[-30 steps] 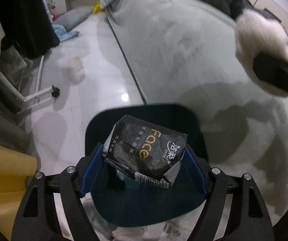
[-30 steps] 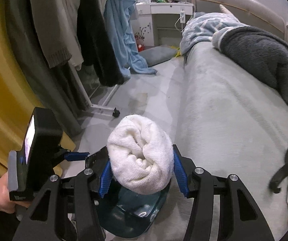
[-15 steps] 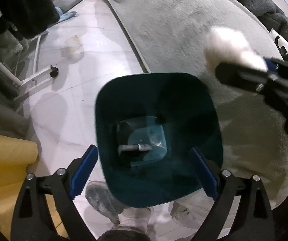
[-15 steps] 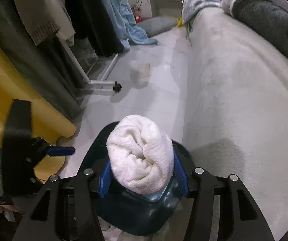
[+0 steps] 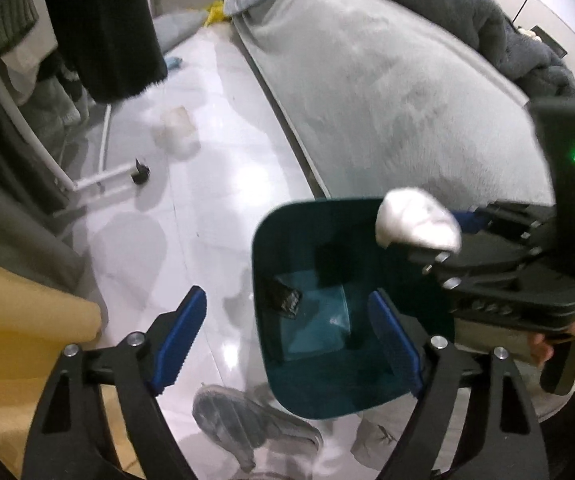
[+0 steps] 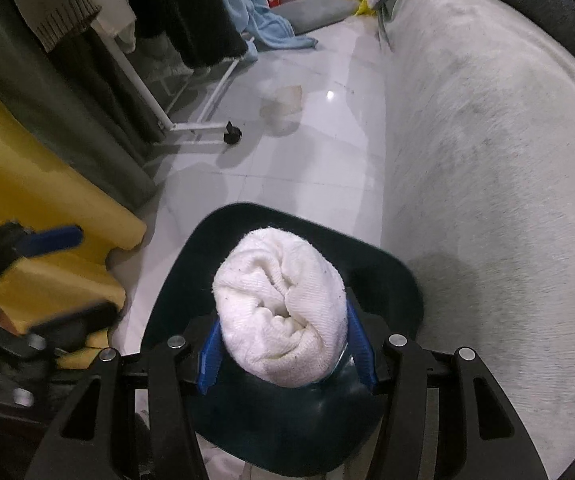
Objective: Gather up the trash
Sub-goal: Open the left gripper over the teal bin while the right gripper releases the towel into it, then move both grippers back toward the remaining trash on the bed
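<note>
Rolled white cloth (image 6: pixel 281 308) poised over teal bin (image 5: pixel 283 248)

Black packet (image 5: pixel 279 298) binned; right gripper (image 6: pixel 285 354) grips cloth; empty left gripper (image 5: pixel 287 332) jaws closing, wide.

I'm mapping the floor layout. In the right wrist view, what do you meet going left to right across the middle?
Yellow mat → clothes rack foot → white tiled floor → grey bed.
</note>
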A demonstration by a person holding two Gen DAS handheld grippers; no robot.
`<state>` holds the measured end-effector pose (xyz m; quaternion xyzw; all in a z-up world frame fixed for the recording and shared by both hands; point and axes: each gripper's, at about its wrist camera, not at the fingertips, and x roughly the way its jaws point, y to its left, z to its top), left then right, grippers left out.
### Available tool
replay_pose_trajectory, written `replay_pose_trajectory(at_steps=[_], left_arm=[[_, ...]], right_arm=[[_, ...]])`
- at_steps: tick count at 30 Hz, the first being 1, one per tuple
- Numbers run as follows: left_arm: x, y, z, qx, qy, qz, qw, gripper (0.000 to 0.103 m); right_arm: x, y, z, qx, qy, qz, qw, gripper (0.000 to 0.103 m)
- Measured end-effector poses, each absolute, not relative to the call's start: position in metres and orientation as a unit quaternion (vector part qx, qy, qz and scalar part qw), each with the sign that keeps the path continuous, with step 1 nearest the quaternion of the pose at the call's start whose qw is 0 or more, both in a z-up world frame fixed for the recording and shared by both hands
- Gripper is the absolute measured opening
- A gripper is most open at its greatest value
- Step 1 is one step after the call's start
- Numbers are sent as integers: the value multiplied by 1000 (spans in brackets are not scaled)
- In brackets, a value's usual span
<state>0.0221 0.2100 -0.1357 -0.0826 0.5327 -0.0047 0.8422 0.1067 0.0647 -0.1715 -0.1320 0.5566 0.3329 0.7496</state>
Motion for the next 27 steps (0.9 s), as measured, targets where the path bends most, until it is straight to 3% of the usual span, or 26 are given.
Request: replay_pose_trajectory(at_steps=[9, 15, 27], left_arm=[[16, 228, -103, -83, 468, 3, 880, 67], [15, 231, -67, -107, 410, -1, 906, 67], [26, 191, -9, -87, 320, -7, 943, 67]], right_arm=[[103, 75, -201, -152, 578, 319, 736, 58], [103, 78, -207, -160, 578, 307, 739, 72], [92, 52, -144, -151, 506, 354, 772, 81]])
